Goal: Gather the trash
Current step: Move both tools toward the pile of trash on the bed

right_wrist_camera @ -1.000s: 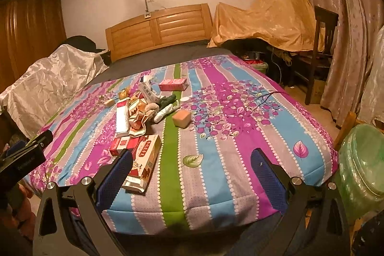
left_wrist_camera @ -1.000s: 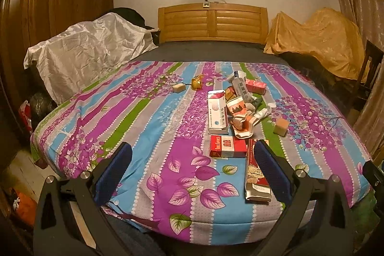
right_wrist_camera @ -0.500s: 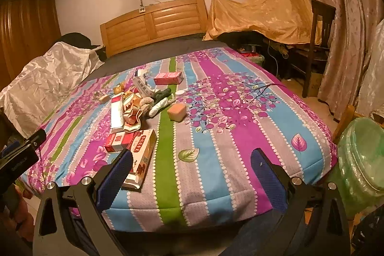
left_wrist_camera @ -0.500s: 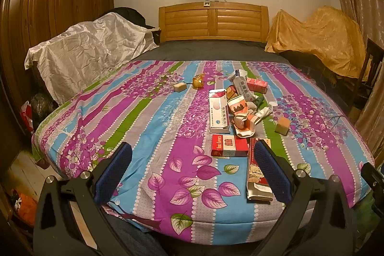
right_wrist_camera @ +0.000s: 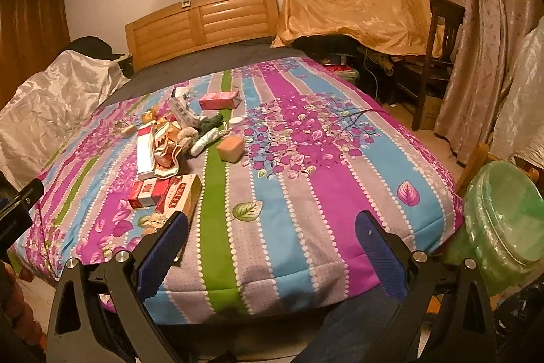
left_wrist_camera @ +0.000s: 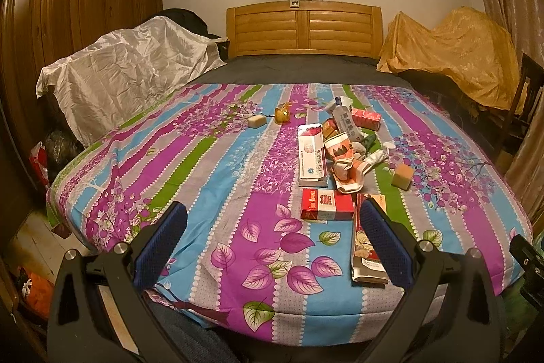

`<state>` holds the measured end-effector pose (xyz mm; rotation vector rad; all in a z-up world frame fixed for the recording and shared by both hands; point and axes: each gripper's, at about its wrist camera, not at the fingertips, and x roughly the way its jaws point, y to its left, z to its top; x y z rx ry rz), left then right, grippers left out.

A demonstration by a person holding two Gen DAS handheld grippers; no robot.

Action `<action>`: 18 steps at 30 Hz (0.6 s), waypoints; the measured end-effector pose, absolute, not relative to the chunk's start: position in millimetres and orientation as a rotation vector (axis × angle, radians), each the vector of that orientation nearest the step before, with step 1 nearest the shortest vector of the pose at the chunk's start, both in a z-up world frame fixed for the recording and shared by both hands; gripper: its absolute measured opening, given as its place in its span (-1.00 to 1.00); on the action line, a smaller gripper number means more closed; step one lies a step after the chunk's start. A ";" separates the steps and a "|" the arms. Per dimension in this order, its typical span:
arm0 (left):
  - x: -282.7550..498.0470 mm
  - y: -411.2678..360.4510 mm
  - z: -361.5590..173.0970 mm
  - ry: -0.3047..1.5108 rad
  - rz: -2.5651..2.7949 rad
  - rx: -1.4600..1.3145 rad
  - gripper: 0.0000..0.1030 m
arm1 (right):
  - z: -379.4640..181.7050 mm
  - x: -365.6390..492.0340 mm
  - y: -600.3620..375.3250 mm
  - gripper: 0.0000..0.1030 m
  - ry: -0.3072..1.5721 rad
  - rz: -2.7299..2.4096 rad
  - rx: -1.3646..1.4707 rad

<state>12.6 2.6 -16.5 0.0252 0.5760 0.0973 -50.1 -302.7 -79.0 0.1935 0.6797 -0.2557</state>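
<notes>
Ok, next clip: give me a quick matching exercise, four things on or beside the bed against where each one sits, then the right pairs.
Things:
1. red cigarette pack
2. tan foam block
3. pink carton
4. green-lined bin

Places:
A. on the floor at the bed's near right corner
B. at the far end of the pile, toward the headboard
C. alone, to the right of the pile
D. at the near end of the pile, beside the long flattened box

Pairs: 1-D, 2-C, 3-B, 4-A
</notes>
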 end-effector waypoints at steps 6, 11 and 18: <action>13.0 2.9 -17.3 0.580 0.103 0.031 0.90 | -82.2 -47.3 -302.8 0.90 0.698 -0.259 0.187; 12.9 3.6 -17.3 0.583 0.111 0.036 0.90 | -83.9 -45.4 -302.5 0.90 0.707 -0.257 0.184; 16.6 2.3 -18.3 0.608 0.128 0.050 0.90 | -85.0 -28.0 -297.6 0.90 0.746 -0.203 0.148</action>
